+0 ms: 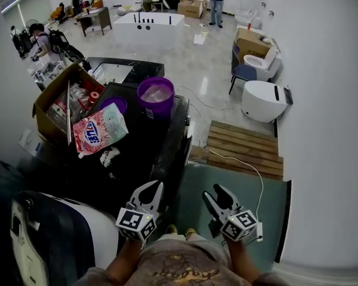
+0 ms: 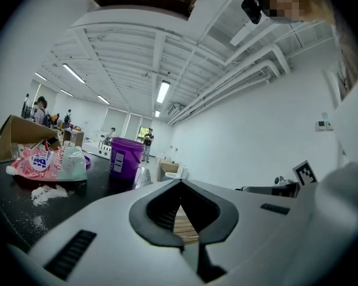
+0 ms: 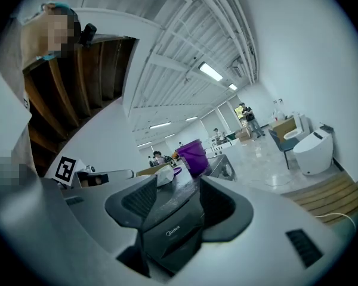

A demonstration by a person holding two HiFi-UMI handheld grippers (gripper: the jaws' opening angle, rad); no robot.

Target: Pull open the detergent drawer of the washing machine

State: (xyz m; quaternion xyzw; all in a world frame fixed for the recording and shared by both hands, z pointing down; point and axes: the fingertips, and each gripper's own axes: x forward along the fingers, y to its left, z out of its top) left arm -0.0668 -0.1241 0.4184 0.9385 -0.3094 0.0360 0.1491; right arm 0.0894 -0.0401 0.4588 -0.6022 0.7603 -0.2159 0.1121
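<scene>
The black washing machine (image 1: 144, 159) stands left of centre in the head view, its front facing the green floor mat. My right gripper (image 1: 217, 195) hovers by the machine's near front corner. In the right gripper view its jaws (image 3: 179, 186) stand apart, so it is open. A dark panel with a logo (image 3: 170, 234) on the machine's upper front shows between them, and the pads do not press on it. I cannot tell whether that panel is the detergent drawer's face. My left gripper (image 1: 150, 190) hangs over the machine's near edge with fingertips meeting (image 2: 180, 183), shut on nothing.
On the machine's top sit a purple bucket (image 1: 156, 97), a detergent bag (image 1: 100, 130) and spilled white powder (image 1: 109, 155). A cardboard box (image 1: 51, 97) stands at its left, a white appliance (image 1: 59, 237) near left. A wooden platform (image 1: 244, 148) and a toilet (image 1: 264, 100) lie to the right.
</scene>
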